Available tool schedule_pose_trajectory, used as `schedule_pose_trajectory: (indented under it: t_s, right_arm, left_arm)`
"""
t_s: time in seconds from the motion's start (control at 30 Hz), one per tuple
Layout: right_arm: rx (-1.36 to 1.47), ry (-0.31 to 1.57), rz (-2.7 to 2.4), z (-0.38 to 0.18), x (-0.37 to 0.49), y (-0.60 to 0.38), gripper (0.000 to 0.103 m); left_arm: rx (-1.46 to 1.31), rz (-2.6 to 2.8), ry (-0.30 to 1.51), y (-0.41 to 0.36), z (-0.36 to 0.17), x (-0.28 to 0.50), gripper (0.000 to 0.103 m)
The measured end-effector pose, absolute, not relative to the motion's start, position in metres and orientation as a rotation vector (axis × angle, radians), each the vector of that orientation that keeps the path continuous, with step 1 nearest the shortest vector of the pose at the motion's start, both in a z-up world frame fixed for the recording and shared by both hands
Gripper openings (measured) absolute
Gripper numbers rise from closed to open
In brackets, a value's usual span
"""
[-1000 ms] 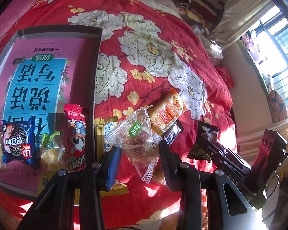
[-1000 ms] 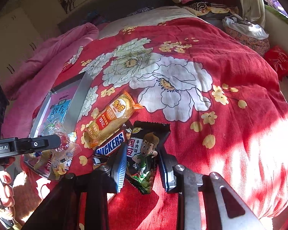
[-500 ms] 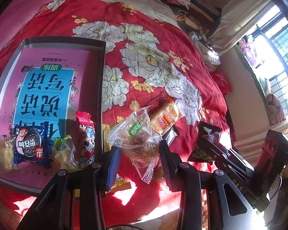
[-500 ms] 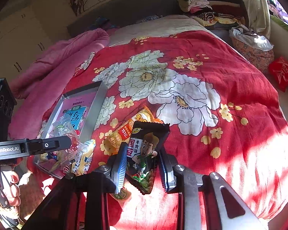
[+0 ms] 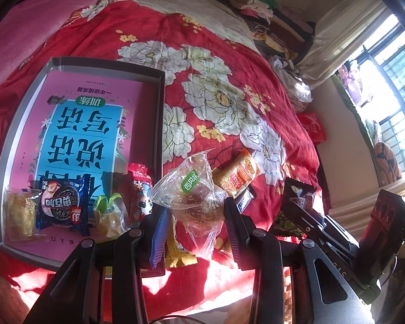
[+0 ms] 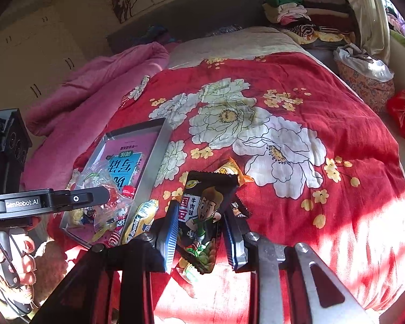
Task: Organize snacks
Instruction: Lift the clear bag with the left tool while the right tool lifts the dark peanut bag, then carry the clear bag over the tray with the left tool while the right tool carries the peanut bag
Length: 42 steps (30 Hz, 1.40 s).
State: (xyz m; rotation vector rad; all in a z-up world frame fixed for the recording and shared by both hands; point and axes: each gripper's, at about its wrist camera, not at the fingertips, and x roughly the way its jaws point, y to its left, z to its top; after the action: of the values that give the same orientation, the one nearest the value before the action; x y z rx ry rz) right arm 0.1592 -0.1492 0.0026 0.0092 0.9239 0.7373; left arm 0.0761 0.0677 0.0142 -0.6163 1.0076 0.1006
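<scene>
My left gripper [image 5: 194, 229] is shut on a clear plastic snack bag [image 5: 194, 191] with a green label, held in the air above the bed's near edge. My right gripper [image 6: 201, 233] is shut on a black bean snack packet [image 6: 202, 213] with a cartoon boy, also lifted. A grey tray [image 5: 159, 113] lined with a pink and blue book holds a cookie pack [image 5: 62, 202], a red packet [image 5: 140, 191] and other small snacks at its near end. On the red floral bedspread lie an orange snack pack [image 5: 237, 172], a Snickers bar [image 5: 244, 198] and a yellow packet [image 6: 140, 220].
A pink quilt [image 6: 100, 81] lies along the bed's left side. Folded clothes [image 6: 297, 13] pile up at the head of the bed. A red bag [image 6: 402, 110] sits off the right edge by the window. A hand [image 6: 10, 259] grips the left gripper's handle.
Both grippers have risen with their snacks, so the bed and tray look smaller and further away. Neither grip has changed.
</scene>
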Motion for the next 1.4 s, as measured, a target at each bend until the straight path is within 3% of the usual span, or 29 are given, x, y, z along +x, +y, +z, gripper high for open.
schedule_pose_trajectory:
  t_s: [0.63,0.77,1.07,1.4]
  right_arm:
    - [-0.017,0.9,0.786,0.014,0.146,-0.13,0.03]
    - [-0.028,0.885,0.812,0.017,0.144,-0.122,0.024]
    - [-0.084,0.983,0.811,-0.017,0.145,-0.116,0.024]
    - [-0.242,1.101,0.848,-0.058,0.126,-0.095,0.04]
  left_arm:
    - [-0.664,0.167,0.951,0.102,0.019,0.055,0.041]
    - [-0.677,0.183,0.945,0.109,0.018,0.051,0.041]
    - [-0.7,0.202,0.949,0.121,0.011,0.038,0.041]
    - [-0.709,0.243,0.953,0.137,0.006,0.024,0.041]
